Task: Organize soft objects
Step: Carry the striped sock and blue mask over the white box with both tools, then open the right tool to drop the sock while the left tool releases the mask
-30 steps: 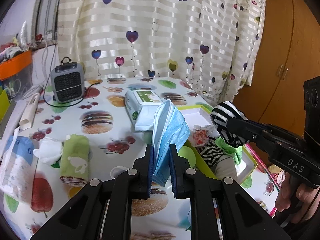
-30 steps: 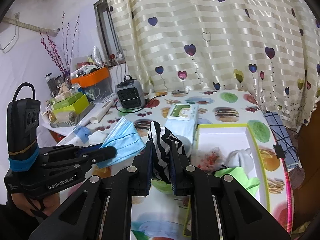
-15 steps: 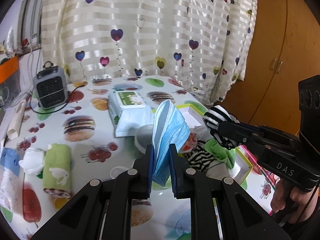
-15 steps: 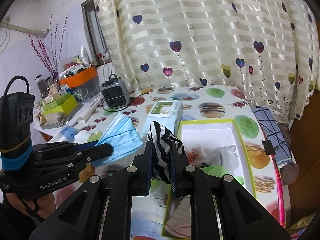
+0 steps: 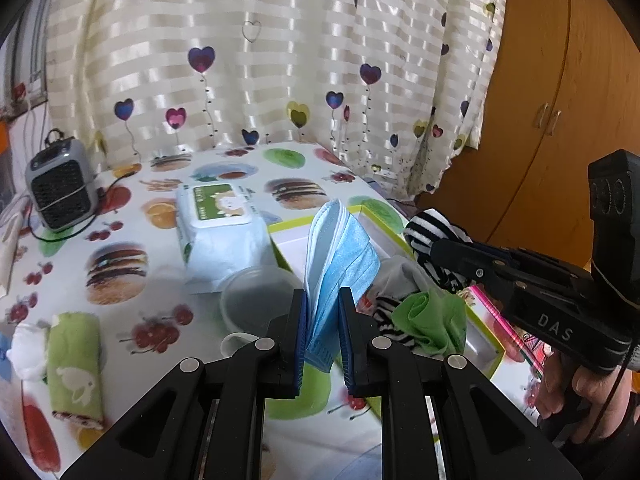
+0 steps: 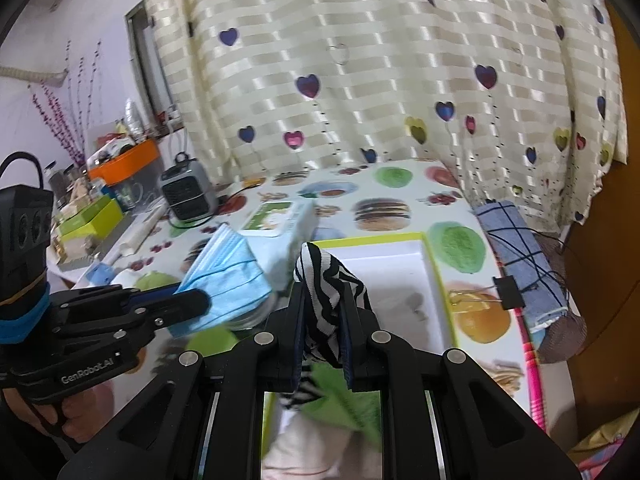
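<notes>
My left gripper (image 5: 322, 300) is shut on a blue face mask (image 5: 340, 252) and holds it up above the table, near the left edge of a white box with a yellow-green rim (image 5: 316, 220). My right gripper (image 6: 322, 296) is shut on a black-and-white striped cloth (image 6: 326, 284) and holds it over the same box (image 6: 436, 268). In the box lie a green cloth (image 5: 432, 316), another striped piece (image 5: 386, 312) and a grey cloth (image 5: 400, 276). The right gripper with the striped cloth (image 5: 436, 232) shows in the left wrist view; the left gripper's mask (image 6: 228, 276) shows in the right wrist view.
A pack of wet wipes (image 5: 220, 224) and a clear round lid (image 5: 256, 300) lie left of the box. A rolled green towel (image 5: 76, 356) and a white cloth (image 5: 24, 352) lie at the near left. A small grey heater (image 5: 60, 188) stands at the back. A blue checked cloth (image 6: 516, 256) hangs off the right edge.
Both grippers have moved forward and to the right toward the box, each still holding its item. The right gripper now hangs lower over the box.
</notes>
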### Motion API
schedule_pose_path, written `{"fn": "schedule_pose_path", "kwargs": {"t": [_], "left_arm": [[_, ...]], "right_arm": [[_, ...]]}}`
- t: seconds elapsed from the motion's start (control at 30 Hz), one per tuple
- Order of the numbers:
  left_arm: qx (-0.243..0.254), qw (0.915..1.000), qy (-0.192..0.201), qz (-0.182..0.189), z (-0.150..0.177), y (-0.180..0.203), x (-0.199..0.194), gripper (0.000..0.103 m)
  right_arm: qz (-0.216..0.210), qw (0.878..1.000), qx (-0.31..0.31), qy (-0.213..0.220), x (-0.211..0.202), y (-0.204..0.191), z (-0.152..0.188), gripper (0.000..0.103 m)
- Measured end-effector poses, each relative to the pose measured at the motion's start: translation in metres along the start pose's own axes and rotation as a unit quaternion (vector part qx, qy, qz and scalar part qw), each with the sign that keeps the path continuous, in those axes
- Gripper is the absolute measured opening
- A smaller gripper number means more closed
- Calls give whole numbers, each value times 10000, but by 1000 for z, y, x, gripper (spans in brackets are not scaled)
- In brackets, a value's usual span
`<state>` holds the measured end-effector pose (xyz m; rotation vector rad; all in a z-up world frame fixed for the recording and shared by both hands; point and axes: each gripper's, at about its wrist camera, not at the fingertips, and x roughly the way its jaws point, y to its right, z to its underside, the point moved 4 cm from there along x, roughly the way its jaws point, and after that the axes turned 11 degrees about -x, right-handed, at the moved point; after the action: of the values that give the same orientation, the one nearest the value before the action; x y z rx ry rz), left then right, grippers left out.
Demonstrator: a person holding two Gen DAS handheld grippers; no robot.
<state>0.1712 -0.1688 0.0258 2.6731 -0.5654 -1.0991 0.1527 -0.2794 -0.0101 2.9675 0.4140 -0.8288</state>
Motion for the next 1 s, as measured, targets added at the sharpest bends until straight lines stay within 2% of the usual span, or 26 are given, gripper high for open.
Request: {"fn": "schedule_pose_path", "kwargs": {"t": [0.4,0.67,0.8,0.87,0.93,1.0], "left_arm": [[-20,9998,-193,-9,-13,14,44,14],[-79,9994,-307,-133,-22,19,74,14],[-102,9992,-365,-147,-24,20,85,15],[-124,9991,-396,-125,-25,21,88,18],[-143,9990,-426,-75,-26,21,92,22],[-180,9987,-472,-5,-25,20,94,30]], "right_arm": [[60,9996,143,-237,34,38,-4,16],[-17,9979,82,-640,70,48,-6,16],[10,9971,128,-746,79,52,0,21],[29,9972,134,-731,77,54,0,28],[64,9976,132,-681,74,55,-1,41],[64,9979,161,-623,71,56,-1,42]]}}
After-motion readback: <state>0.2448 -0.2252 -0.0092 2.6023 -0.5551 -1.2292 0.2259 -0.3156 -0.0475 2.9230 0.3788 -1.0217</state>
